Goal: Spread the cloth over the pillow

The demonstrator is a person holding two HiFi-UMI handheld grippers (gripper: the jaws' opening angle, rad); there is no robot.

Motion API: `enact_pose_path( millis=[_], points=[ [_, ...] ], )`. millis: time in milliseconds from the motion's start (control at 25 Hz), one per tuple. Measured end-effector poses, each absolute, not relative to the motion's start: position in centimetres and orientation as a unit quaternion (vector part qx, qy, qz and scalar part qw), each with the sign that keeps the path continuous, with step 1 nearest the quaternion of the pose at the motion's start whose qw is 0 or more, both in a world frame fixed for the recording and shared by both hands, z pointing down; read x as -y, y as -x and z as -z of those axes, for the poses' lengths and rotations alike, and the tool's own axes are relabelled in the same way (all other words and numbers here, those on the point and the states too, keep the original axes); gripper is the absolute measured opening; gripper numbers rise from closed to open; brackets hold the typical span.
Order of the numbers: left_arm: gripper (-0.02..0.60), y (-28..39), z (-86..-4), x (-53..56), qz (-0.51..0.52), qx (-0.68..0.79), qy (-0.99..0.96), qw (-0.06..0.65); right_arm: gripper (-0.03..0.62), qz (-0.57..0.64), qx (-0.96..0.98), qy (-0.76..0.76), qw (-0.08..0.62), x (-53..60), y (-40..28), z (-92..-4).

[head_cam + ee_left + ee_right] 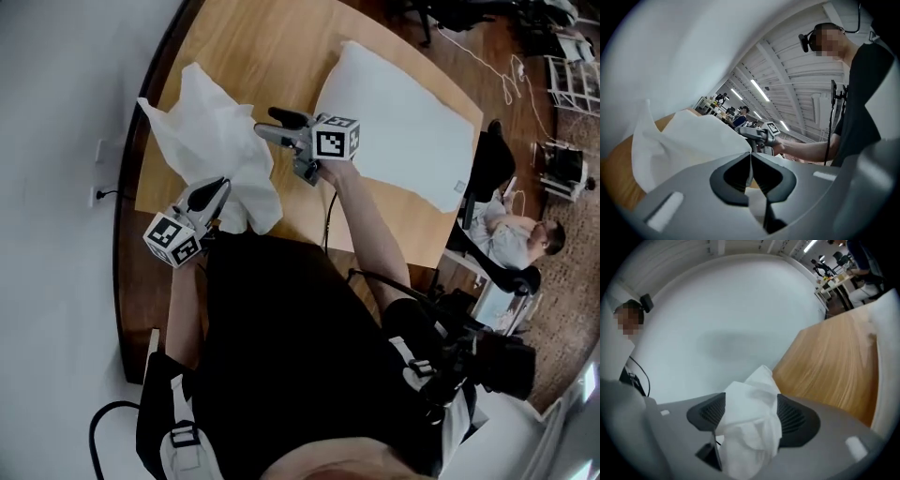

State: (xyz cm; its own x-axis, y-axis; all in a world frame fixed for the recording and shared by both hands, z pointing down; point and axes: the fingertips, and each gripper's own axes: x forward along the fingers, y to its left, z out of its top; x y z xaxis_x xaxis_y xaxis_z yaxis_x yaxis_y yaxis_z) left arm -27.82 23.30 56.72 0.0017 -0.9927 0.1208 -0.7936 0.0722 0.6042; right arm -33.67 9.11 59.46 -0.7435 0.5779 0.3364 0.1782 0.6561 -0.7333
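A crumpled white cloth [211, 141] lies on the left part of the wooden table [253, 47]. A white pillow [394, 131] lies flat to its right. My left gripper [220, 185] is at the cloth's near corner, its jaws shut on a thin edge of the cloth [689, 136]. In the left gripper view the jaws [750, 157] meet with fabric pinched between them. My right gripper [265, 123] is at the cloth's right edge, between cloth and pillow. Its jaws [752, 413] stand wide, and a loose bunch of cloth [750, 432] lies between the pads.
The table's curved left edge runs along a white wall [56, 112] with a socket and cable [98, 192]. A person [511, 234] sits at a desk beyond the table's right side. Cables and a rack [572, 80] are on the floor at the upper right.
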Motion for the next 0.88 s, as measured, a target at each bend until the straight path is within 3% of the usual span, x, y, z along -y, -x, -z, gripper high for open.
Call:
enact_pose_path(
  millis=[160, 280, 320, 360, 400, 480, 600, 720, 880],
  points=[
    [0.008, 27.3, -58.3, -24.1, 0.161, 0.678, -0.666, 0.265, 0.356, -0.408, 0.834, 0.190, 0.319, -8.0, 35.6, -65.0],
    [0.008, 26.9, -58.4, -23.9, 0.141, 0.670, -0.678, 0.267, 0.352, -0.365, 0.838, 0.226, 0.337, -9.9, 36.9, -66.1],
    [0.008, 26.9, -58.3, -24.0, 0.137, 0.667, -0.682, 0.268, 0.286, -0.336, 0.846, 0.240, 0.338, -10.7, 37.4, -65.6],
    [0.008, 26.9, -58.2, -24.2, 0.134, 0.664, -0.685, 0.269, 0.074, -0.303, 0.856, 0.250, 0.336, -11.3, 37.7, -64.7],
    [0.008, 27.1, -58.1, -24.5, 0.132, 0.662, -0.687, 0.270, 0.011, -0.271, 0.867, 0.256, 0.332, -11.5, 37.8, -63.4],
    [0.016, 27.6, -58.3, -25.0, 0.122, 0.664, -0.685, 0.275, 0.009, -0.204, 0.888, 0.259, 0.319, -11.1, 36.6, -59.6],
    [0.113, 30.3, -59.3, -27.3, 0.104, 0.686, -0.661, 0.287, 0.008, -0.141, 0.927, 0.237, 0.255, -8.4, 31.4, -50.1],
    [0.118, 35.7, -60.5, -30.6, 0.101, 0.731, -0.604, 0.300, 0.008, -0.109, 0.962, 0.186, 0.168, -3.9, 24.0, -39.0],
    [0.122, 43.3, -63.8, -31.1, 0.034, 0.757, -0.557, 0.338, 0.008, -0.031, 0.987, 0.046, 0.151, 1.8, 13.5, -31.3]
  ],
)
